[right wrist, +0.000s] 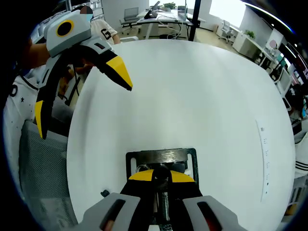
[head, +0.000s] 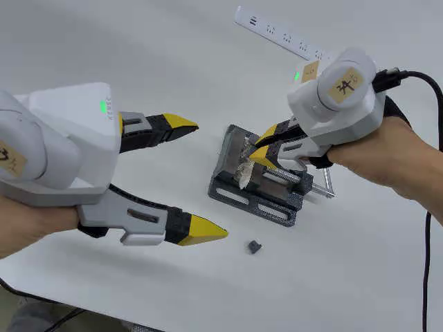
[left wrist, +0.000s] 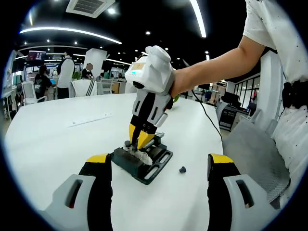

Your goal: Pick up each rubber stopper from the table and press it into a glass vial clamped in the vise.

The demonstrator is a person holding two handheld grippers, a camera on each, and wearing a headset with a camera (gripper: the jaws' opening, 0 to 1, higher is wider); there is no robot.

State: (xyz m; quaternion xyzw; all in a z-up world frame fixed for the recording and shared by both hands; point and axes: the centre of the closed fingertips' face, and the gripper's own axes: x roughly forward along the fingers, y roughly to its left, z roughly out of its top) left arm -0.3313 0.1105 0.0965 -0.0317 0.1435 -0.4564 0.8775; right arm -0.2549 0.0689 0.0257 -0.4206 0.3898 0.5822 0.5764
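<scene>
A dark vise [head: 257, 197] stands mid-table and clamps pale glass vials [head: 243, 171]. My right gripper [head: 263, 147] hangs right over the vise jaws, its yellow tips nearly together on a small dark rubber stopper [right wrist: 161, 170]. From the left gripper view the right gripper [left wrist: 139, 135] points down onto the vise [left wrist: 153, 166], where one vial carries a dark stopper [left wrist: 127, 143]. Another loose stopper [head: 255, 246] lies on the table just in front of the vise. My left gripper [head: 196, 178] is held wide open and empty, left of the vise.
A white power strip [head: 277, 31] lies at the table's far edge. A black cable [head: 432, 207] trails from the right gripper along the right side. The vise's screw handle [head: 322, 188] sticks out to the right. Bare white tabletop [head: 173, 55] surrounds the vise.
</scene>
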